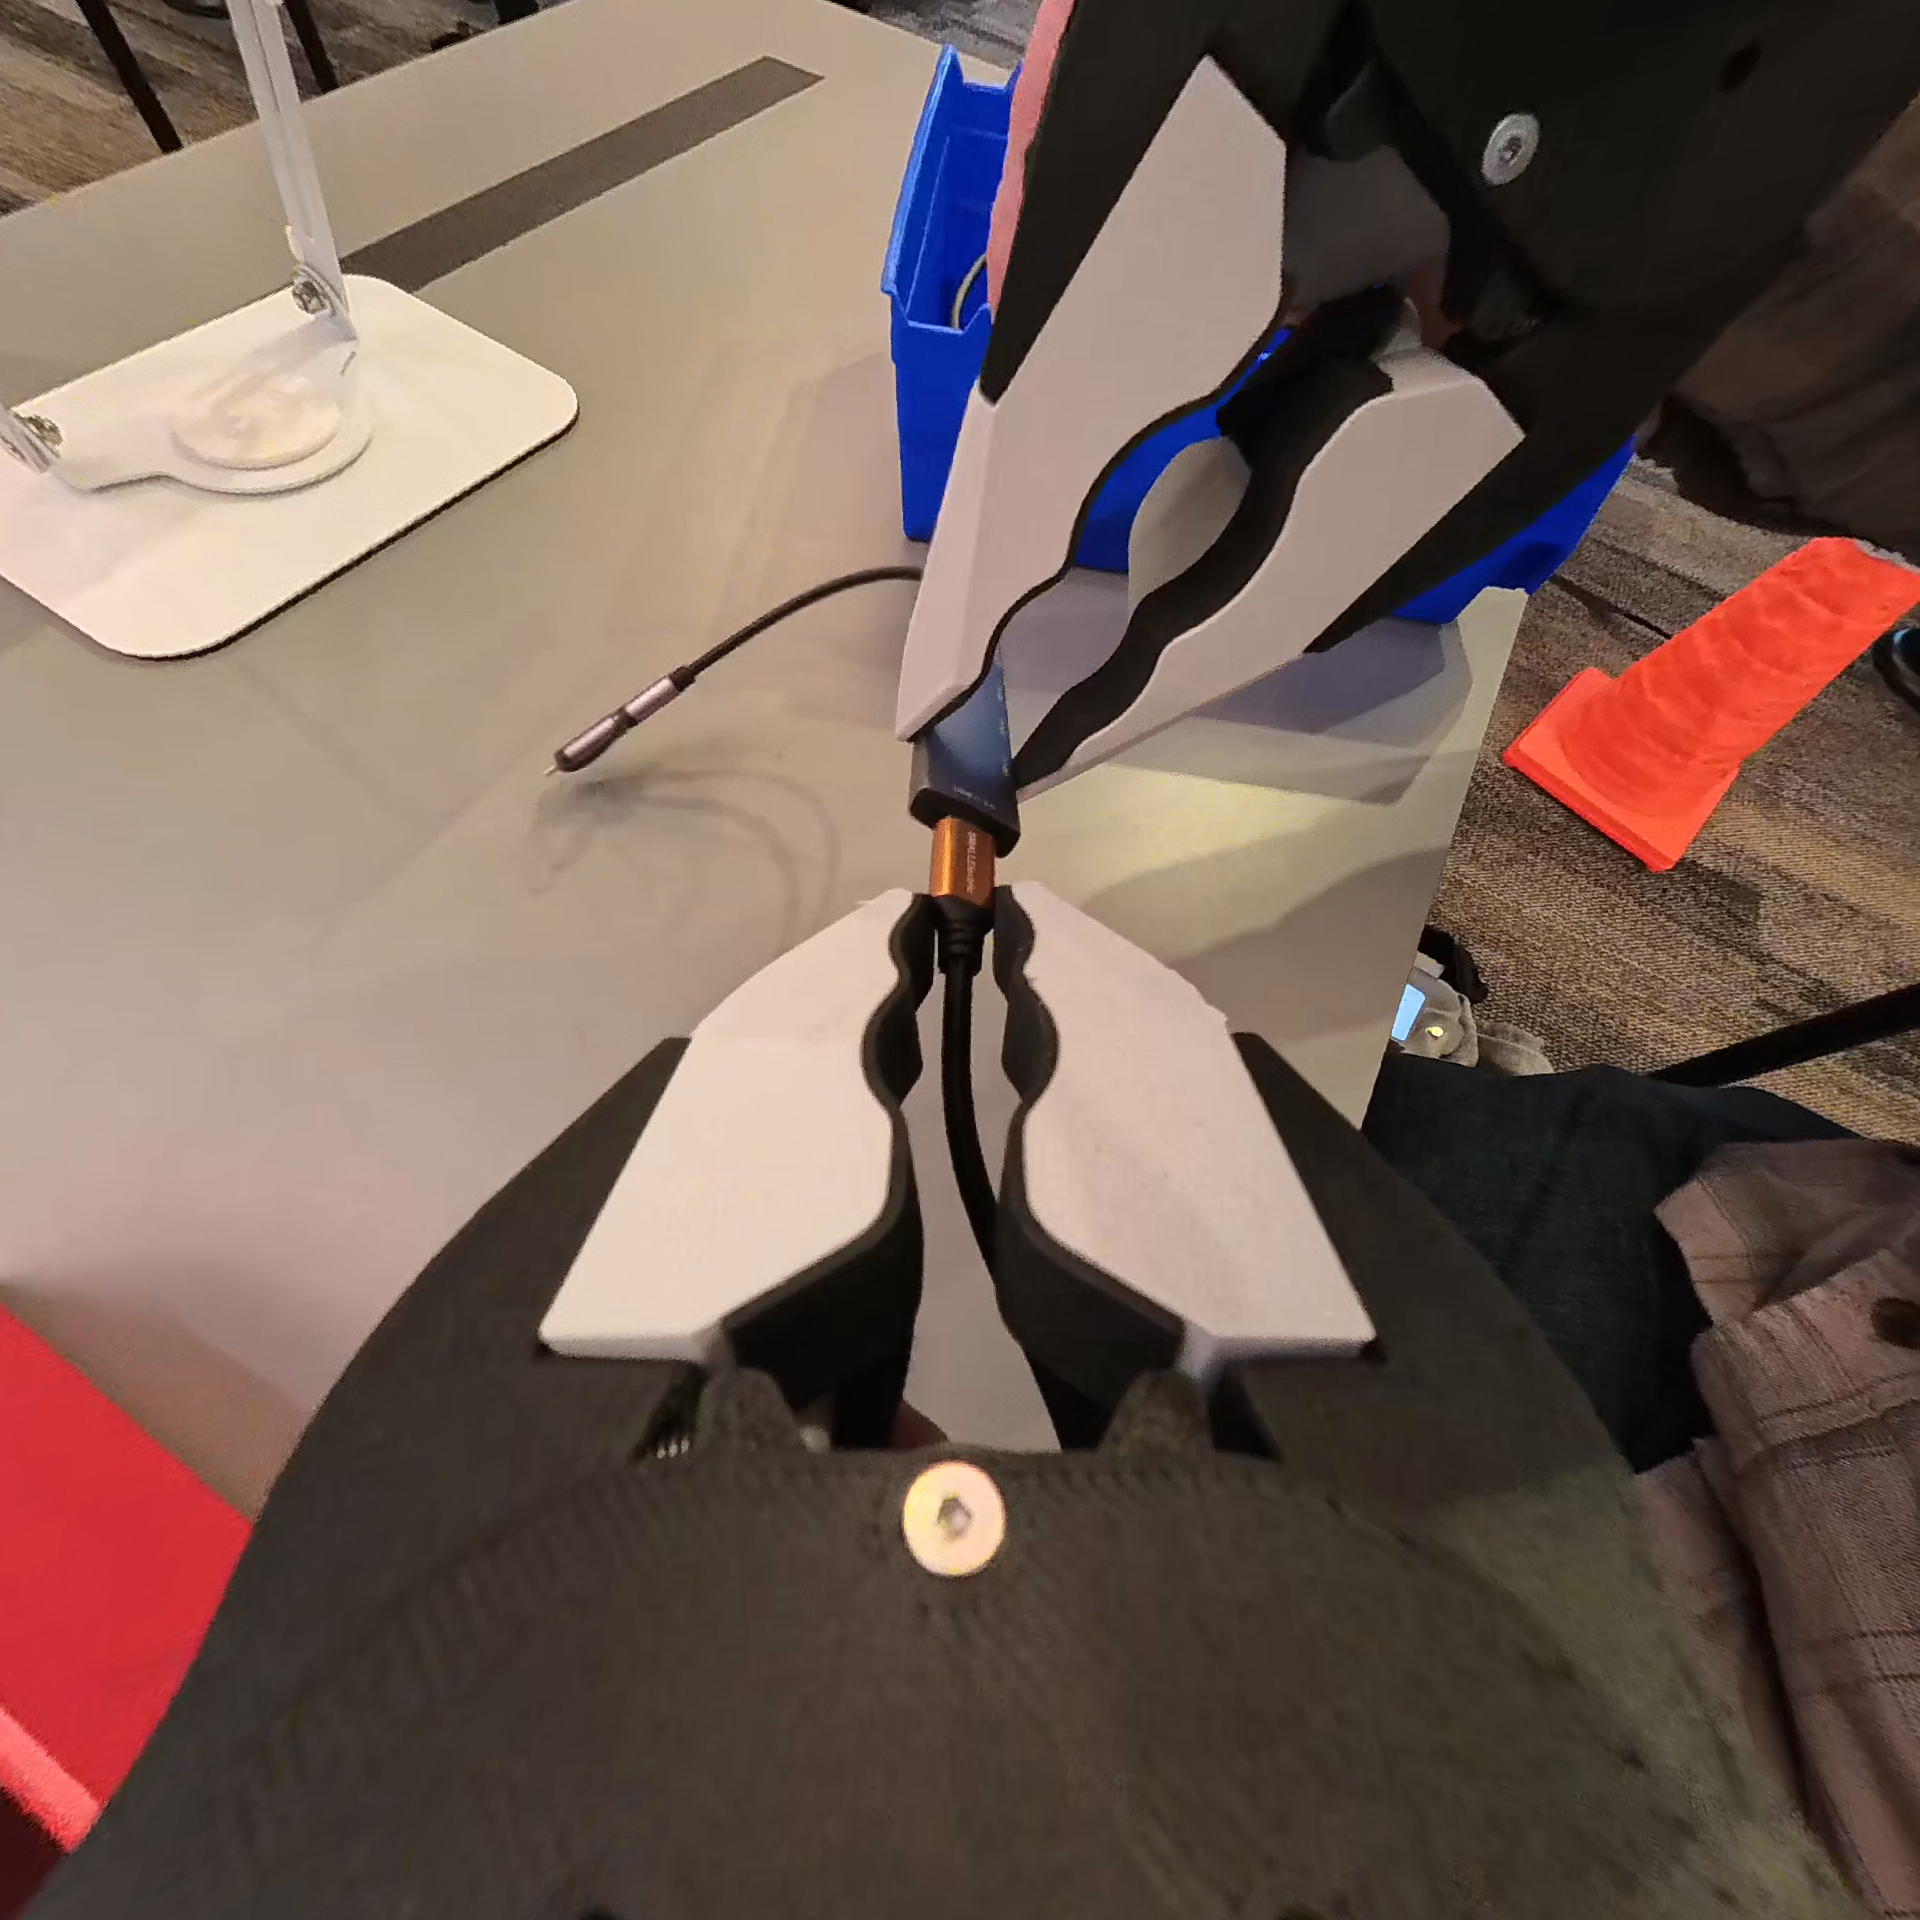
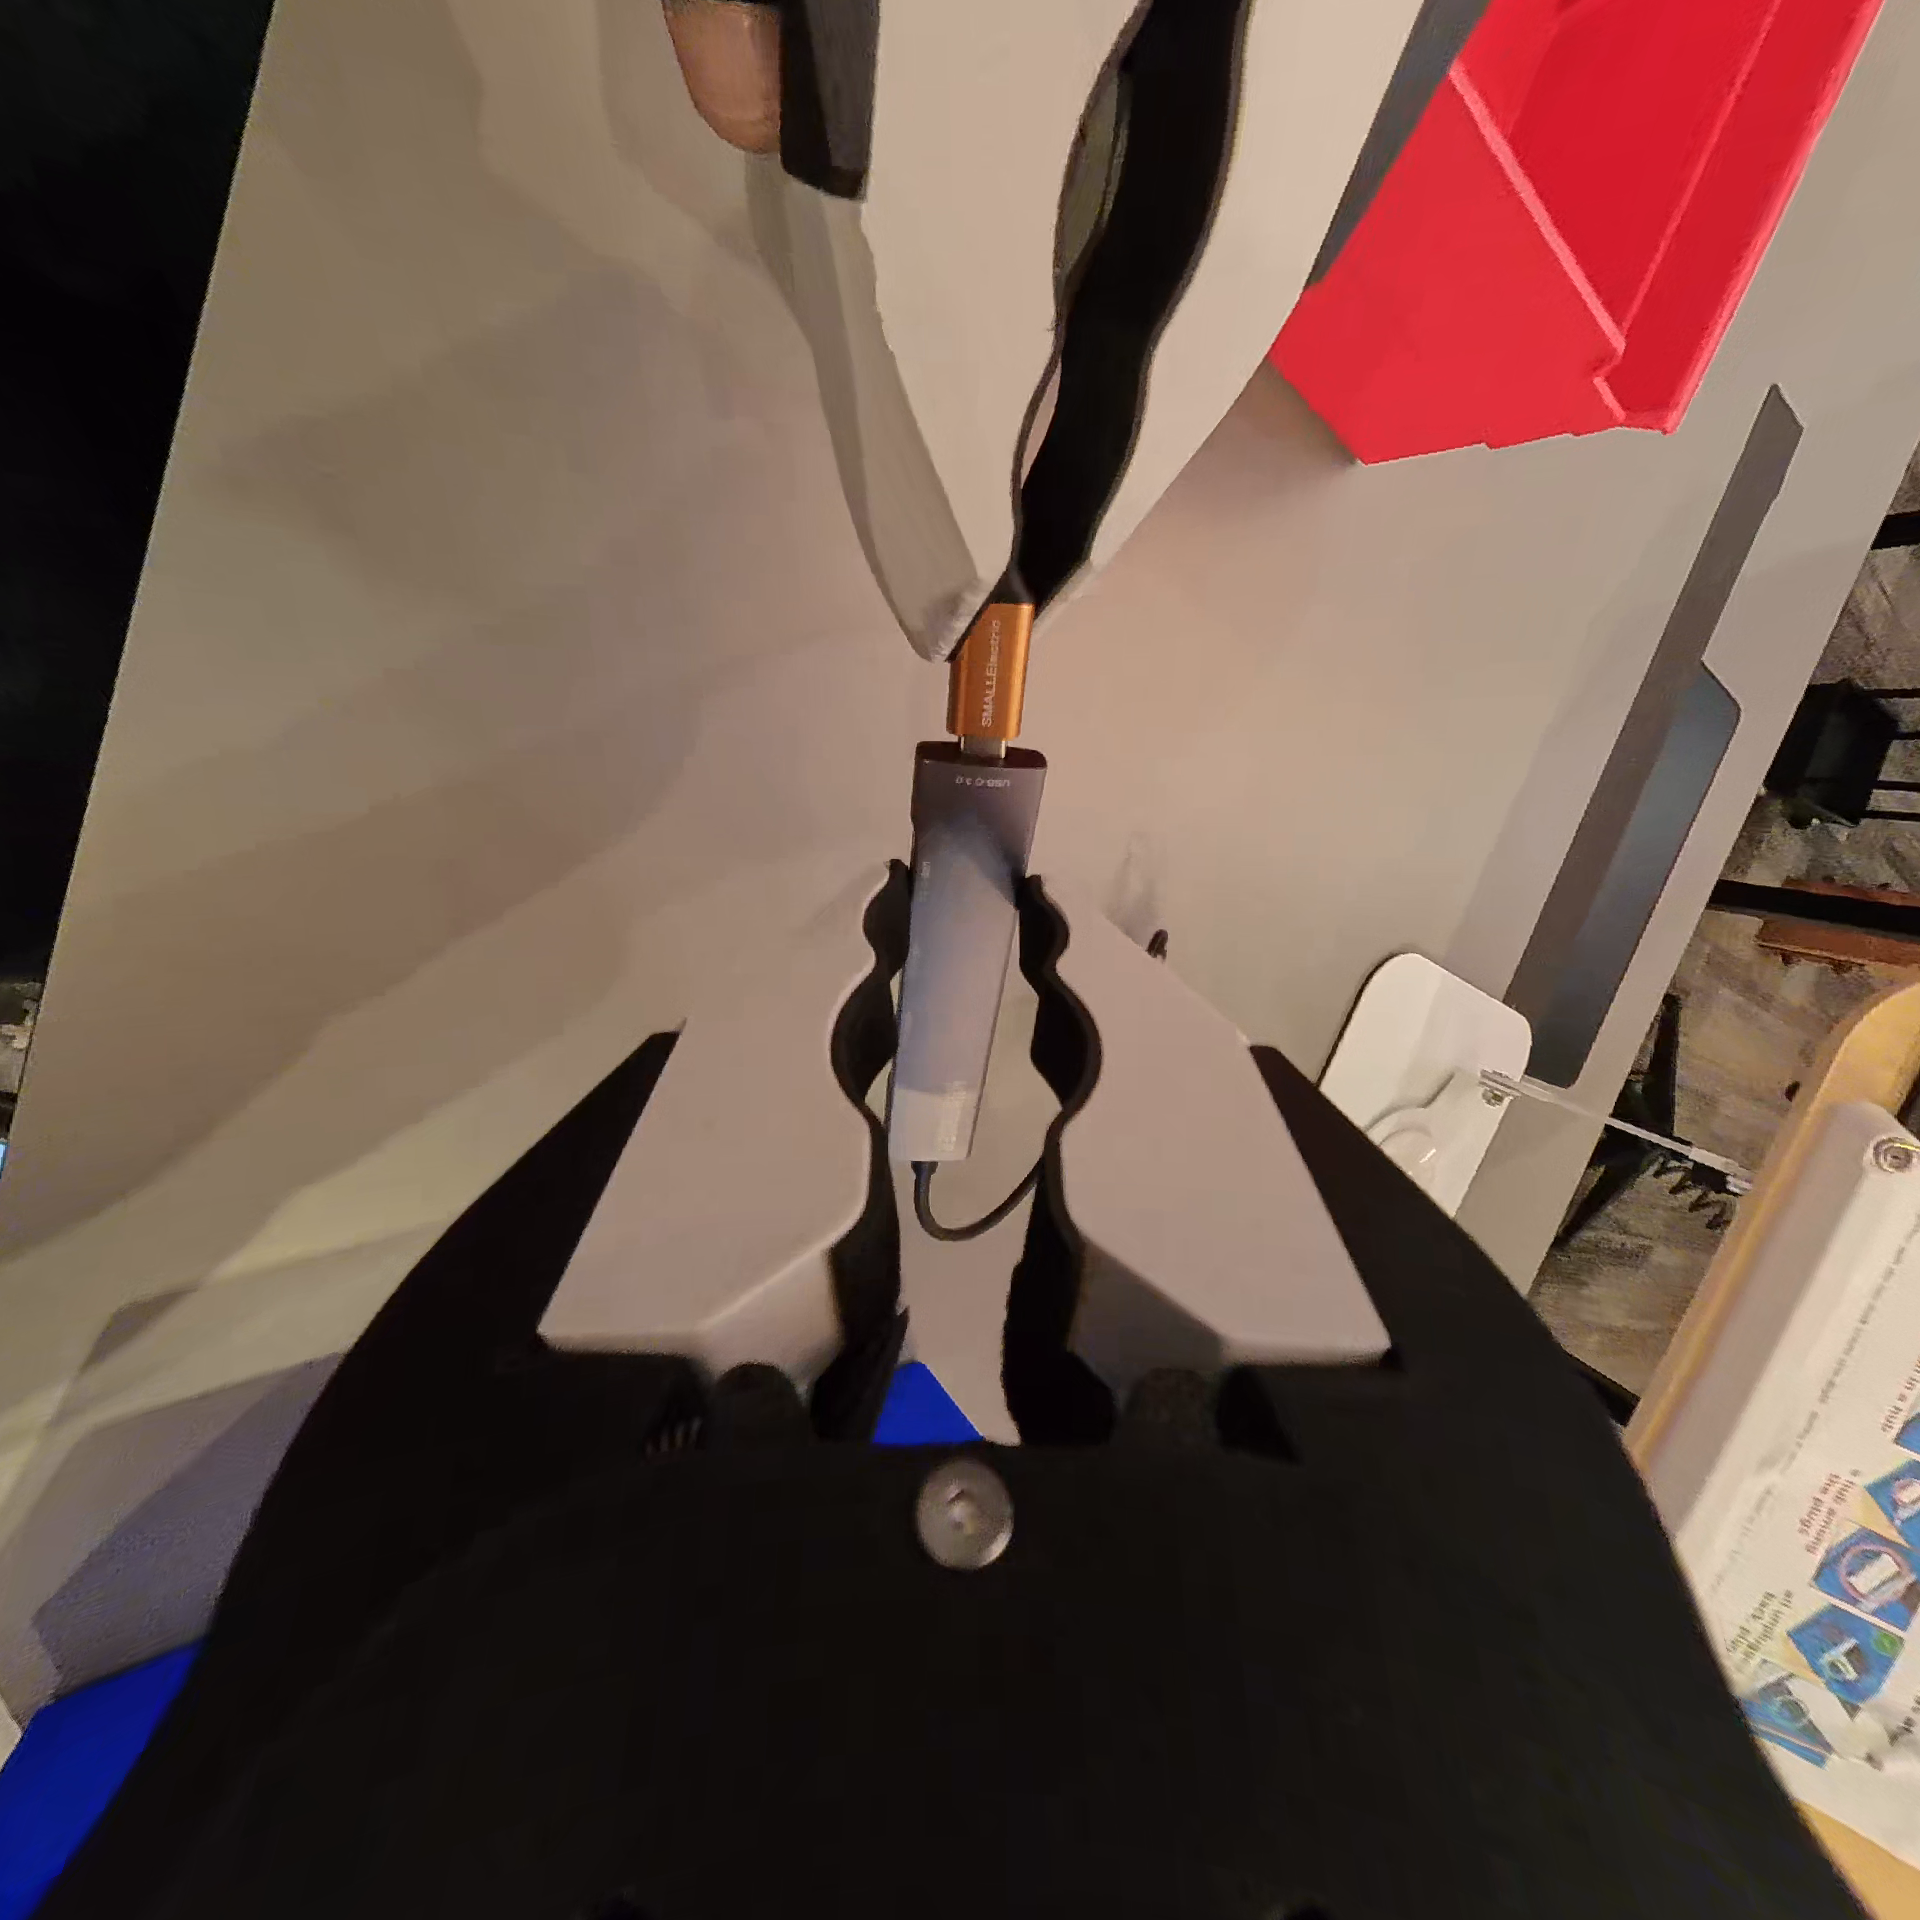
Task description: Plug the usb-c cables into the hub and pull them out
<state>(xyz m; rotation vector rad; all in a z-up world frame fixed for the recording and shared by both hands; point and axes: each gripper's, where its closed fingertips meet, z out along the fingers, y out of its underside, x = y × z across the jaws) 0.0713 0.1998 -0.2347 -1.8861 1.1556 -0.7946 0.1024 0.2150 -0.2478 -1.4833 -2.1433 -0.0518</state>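
Left wrist view:
left gripper (image 1: 958,902): pinched on the orange plug (image 1: 965,857), matte grey fingers with wavy black pads
black cable (image 1: 961,1060): runs back between the fingers, its far end hidden under the gripper body
hub (image 1: 966,774): mostly covered by the right gripper (image 1: 982,743), only the dark tip shows
hub's lead (image 1: 727,665): lies loose on the grey table (image 1: 312,935)

Right wrist view:
right gripper (image 2: 961,883): clamped on the slim grey hub (image 2: 961,935)
orange plug (image 2: 992,670): metal tip partly seated in the hub's end, can't tell how deep
red bin (image 2: 1558,229): cut off by the frame

hub (image 1: 966,764) above table (image 1: 312,935) | plug (image 1: 961,857) in hub's near end | bin (image 1: 935,312) behind
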